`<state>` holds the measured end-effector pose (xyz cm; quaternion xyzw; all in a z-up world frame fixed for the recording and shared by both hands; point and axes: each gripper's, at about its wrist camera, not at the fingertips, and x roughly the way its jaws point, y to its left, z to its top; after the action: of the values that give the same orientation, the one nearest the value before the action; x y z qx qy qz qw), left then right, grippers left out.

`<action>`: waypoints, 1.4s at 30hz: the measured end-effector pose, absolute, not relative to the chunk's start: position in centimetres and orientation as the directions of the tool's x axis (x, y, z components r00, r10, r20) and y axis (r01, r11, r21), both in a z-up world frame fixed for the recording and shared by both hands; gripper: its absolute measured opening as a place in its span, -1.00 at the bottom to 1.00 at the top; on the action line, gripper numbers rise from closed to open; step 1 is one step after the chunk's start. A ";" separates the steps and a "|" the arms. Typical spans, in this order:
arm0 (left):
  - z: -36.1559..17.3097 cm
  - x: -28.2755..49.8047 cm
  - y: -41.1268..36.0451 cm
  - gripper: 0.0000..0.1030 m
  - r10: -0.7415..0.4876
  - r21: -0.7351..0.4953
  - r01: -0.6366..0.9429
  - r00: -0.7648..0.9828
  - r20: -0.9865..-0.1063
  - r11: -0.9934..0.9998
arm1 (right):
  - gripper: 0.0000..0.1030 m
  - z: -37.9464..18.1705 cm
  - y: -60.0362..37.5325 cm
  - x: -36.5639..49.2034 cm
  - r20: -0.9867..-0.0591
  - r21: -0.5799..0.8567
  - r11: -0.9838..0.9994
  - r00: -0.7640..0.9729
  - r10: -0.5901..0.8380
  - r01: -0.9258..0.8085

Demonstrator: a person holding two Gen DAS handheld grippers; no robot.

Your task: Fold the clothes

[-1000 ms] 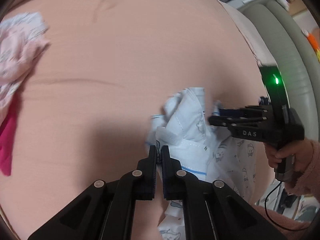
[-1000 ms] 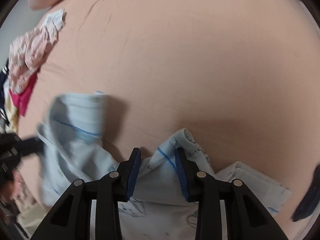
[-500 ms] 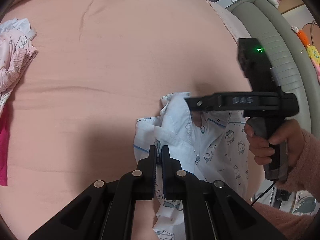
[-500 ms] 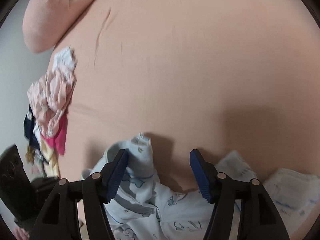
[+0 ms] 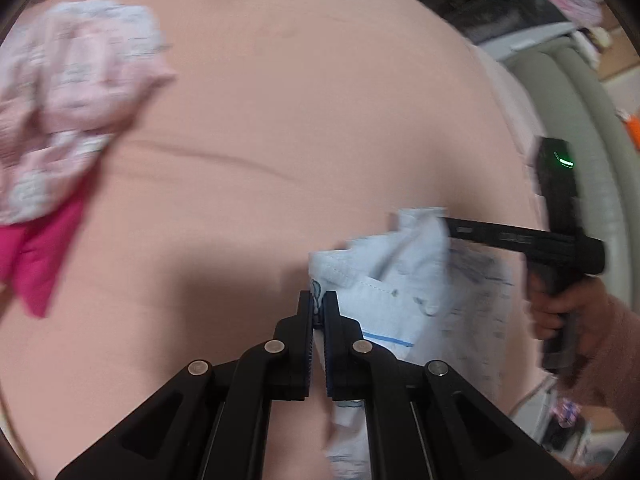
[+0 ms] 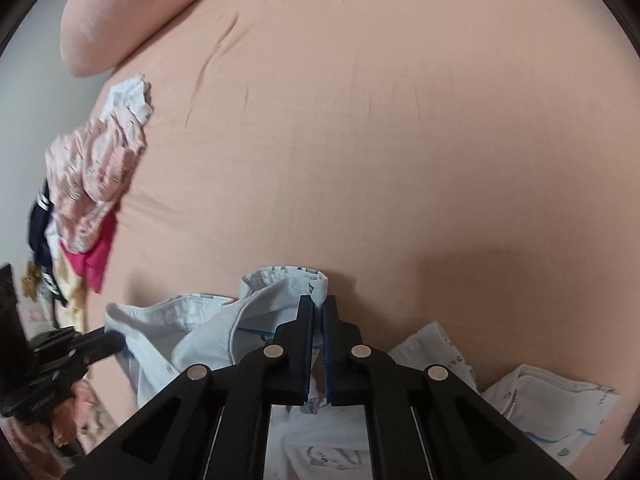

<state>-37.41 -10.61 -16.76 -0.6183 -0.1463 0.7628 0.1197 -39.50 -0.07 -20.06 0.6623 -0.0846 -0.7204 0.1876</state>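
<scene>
Left gripper (image 5: 319,310): jaws pressed together, pinching a hem edge of the light blue printed garment (image 5: 400,292). Right gripper (image 6: 319,312): jaws also pressed together, pinching a rolled band of the same garment (image 6: 280,280), likely a waist or collar edge, can't tell which.

In the left wrist view the right gripper (image 5: 452,226) comes in from the right, tips at the cloth's far corner, with the person's hand (image 5: 560,308) on its handle. Both grips sit on one edge, side by side, with a short, slack, bunched span of cloth between them.

The garment lies at the near edge of the bed (image 6: 380,140), crumpled. Most of it trails back under and behind the grippers toward the person; a sleeve or leg part (image 6: 548,404) lies off toward the near right. Its long axis is unclear while bunched, but the pinched edge runs roughly left to right across the near edge.

Judgement: what comes next turns on that edge. The open sheet lies ahead of both grippers, so the cloth would spread away from the person, hands moving apart.

A pile of pink clothes (image 6: 96,172) sits at the left edge, well apart. A pillow (image 6: 120,12) lies at the far left corner.
</scene>
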 end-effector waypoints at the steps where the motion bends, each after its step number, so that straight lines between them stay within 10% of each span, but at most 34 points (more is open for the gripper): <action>1: -16.9 -37.4 -11.4 -0.94 0.339 -0.353 0.026 -0.215 -0.916 -0.935 | -0.96 -20.0 -0.3 -39.7 -0.914 0.390 -0.908 -0.054 -0.402 0.153; 4: -16.9 -37.3 -14.6 -0.94 0.293 -0.335 0.149 -0.245 -0.924 -0.931 | -0.91 -18.9 0.6 -39.8 -0.866 0.492 -0.864 -0.036 -0.498 0.112; 8: -19.3 -37.3 -16.0 -0.91 0.203 -0.238 0.252 -0.158 -0.966 -0.938 | -0.21 -18.4 3.4 -40.1 -0.884 0.459 -0.888 -0.098 -0.458 0.012; 13: -19.0 -36.8 -17.3 -0.91 0.116 -0.170 0.285 -0.197 -0.973 -0.944 | -0.21 -17.7 4.1 -41.4 -0.880 0.462 -0.886 -0.101 -0.463 0.036; 16: -19.8 -37.0 -16.5 -0.79 0.328 -0.358 0.225 -0.161 -0.931 -0.906 | -0.21 -18.7 0.9 -41.0 -0.874 0.485 -0.845 0.082 -0.479 0.225; 20: -20.4 -37.7 -13.7 0.34 0.374 -0.388 0.109 -0.127 -0.919 -0.915 | -0.21 -19.8 -3.3 -40.2 -0.899 0.437 -0.827 0.141 -0.414 0.354; 22: -21.2 -38.5 -13.0 0.27 0.359 -0.370 0.076 -0.128 -0.925 -0.926 | -0.21 -19.8 -4.6 -40.3 -0.897 0.441 -0.829 0.126 -0.424 0.344; 23: -21.4 -38.8 -12.5 -0.43 0.320 -0.330 0.056 -0.133 -0.938 -0.942 | -0.21 -19.3 -5.5 -40.4 -0.880 0.471 -0.813 0.117 -0.460 0.344; 24: -21.4 -38.9 -12.3 -0.68 0.285 -0.295 0.051 -0.140 -0.948 -0.954 | -0.21 -18.8 -6.3 -40.5 -0.872 0.481 -0.806 0.092 -0.481 0.344; 33: -18.0 -36.7 -18.4 -0.69 0.077 -0.141 0.286 -0.225 -0.971 -0.948 | -0.21 -15.9 -2.1 -41.6 -0.947 0.270 -0.924 -0.098 -0.306 0.270; 42: -20.6 -37.9 -11.1 -0.42 0.394 -0.406 0.062 -0.144 -0.908 -0.912 | -0.21 -18.6 -0.1 -41.3 -0.931 0.361 -0.907 0.024 -0.364 0.217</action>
<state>-37.87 -11.12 -20.58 -0.6444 -0.1771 0.7353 0.1128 -41.34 -0.08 -18.64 0.6843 -0.0538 -0.6967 0.2086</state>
